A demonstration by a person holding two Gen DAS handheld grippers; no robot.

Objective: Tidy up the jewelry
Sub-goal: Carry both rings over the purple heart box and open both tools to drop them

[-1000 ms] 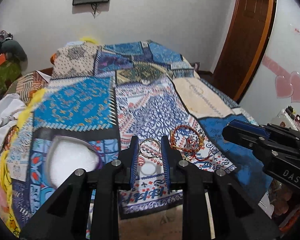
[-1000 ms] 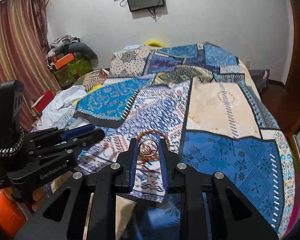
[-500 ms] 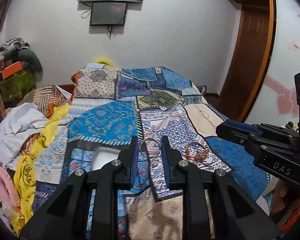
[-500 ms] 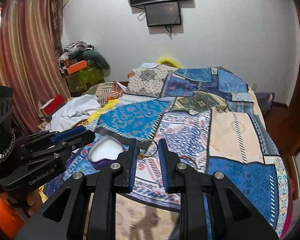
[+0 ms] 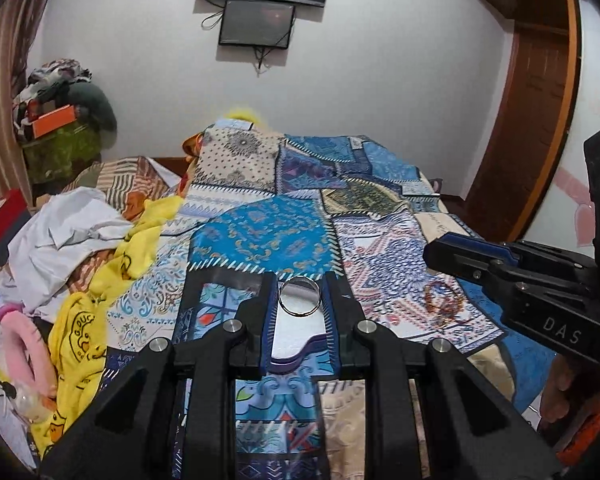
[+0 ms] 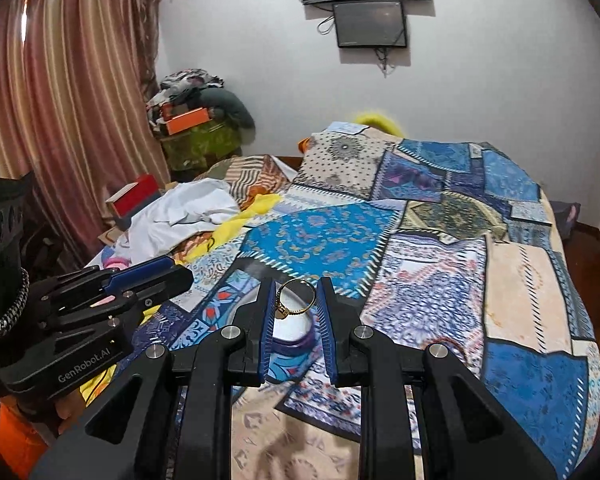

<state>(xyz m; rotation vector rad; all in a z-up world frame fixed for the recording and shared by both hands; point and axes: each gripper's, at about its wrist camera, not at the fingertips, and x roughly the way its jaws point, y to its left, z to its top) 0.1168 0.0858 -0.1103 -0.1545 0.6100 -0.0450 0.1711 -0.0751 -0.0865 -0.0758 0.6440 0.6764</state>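
Two readable labels, perhaps partial: "DAS" (image 5: 562,336), "GenRobot.AI" (image 6: 85,366).

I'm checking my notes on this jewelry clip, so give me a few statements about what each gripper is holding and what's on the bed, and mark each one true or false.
1. The left gripper holds a silver ring between its fingers. True.
2. The right gripper is empty. False: a gold ring is clamped between its fingers.
3. A heart-shaped box with a white lining lies on the bedspread beyond the left gripper. True.
4. The reddish bracelets sit inside that box. False: they lie on the bedspread, off to its right.
5. A yellow garment lies at the left side of the bed. True.
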